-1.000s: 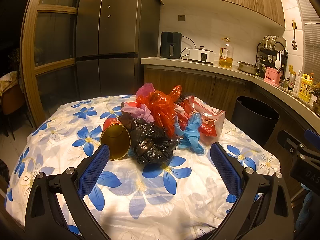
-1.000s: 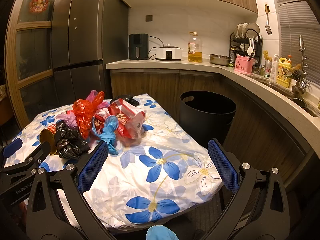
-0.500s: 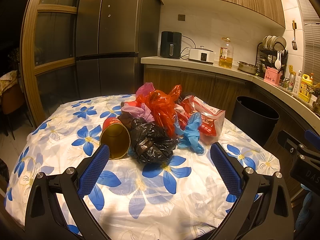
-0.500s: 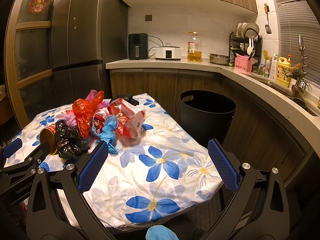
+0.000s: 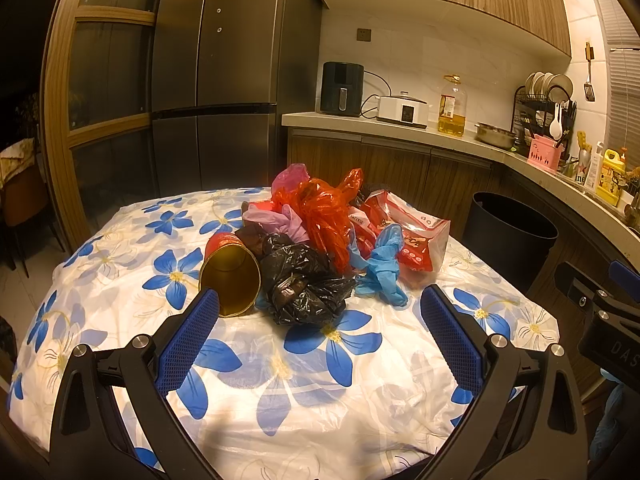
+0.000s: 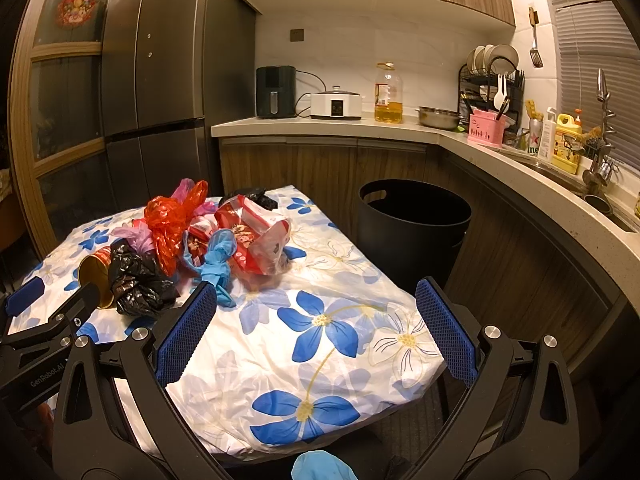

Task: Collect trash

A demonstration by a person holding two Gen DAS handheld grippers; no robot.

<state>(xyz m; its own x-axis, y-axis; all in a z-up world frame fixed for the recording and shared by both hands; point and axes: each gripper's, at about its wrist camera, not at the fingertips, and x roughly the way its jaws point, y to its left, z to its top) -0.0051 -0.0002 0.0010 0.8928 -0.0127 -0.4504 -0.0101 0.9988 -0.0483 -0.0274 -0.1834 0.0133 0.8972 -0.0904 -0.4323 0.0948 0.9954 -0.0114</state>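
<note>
Nothing has shifted since the earlier frames. Trash pile (image 5: pixel 320 248): mid-desk, comprising gold cup (image 5: pixel 230 280) on its side, black bag (image 5: pixel 304 284), orange bag (image 5: pixel 324 216), blue glove (image 5: pixel 382 268), red wrapper (image 5: pixel 408 232). Desk (image 6: pixel 320 332): bare floral cloth toward near edge. Black bin (image 6: pixel 412 232): beside desk's right edge. Left claw (image 5: pixel 320 332), right claw (image 6: pixel 316 328): fingers apart, holding nothing.

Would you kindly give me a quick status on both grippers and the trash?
Left gripper open, empty. Right gripper open, empty. Trash pile untouched on floral tablecloth; black bin open beside table. Nothing in the way.
</note>
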